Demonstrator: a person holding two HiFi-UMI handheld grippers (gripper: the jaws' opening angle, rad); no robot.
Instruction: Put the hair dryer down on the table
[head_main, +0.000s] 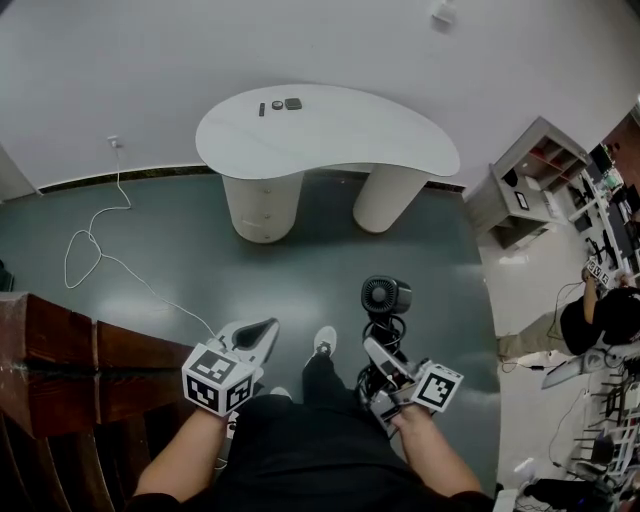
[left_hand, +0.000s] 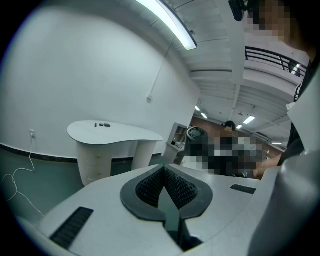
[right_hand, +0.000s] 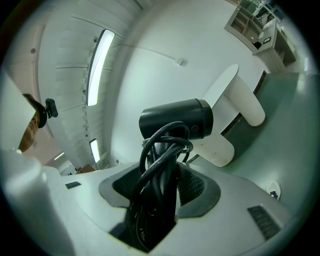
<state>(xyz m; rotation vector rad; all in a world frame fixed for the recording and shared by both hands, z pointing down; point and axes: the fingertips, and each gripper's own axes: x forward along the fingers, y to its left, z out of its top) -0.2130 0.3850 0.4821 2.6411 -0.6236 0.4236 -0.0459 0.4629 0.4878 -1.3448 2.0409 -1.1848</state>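
Gripping the hair dryer (head_main: 385, 297) by its cord-wrapped handle, right tongs (head_main: 378, 358) sit well short of the desk (head_main: 340, 140) straight ahead; left tongs (head_main: 258, 335) pinched together, empty.

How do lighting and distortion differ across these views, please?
Head view: even light, soft sheen on the floor. Left gripper view: heavy fisheye, dark corners, ceiling lamp blown out. Right gripper view: hair dryer sharp but dark against the bright wall.

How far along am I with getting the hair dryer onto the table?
Done: the hair dryer is grasped, right gripper jaws shut on its handle. In hand: it is held above the floor. Left: reach the white table and set it down.
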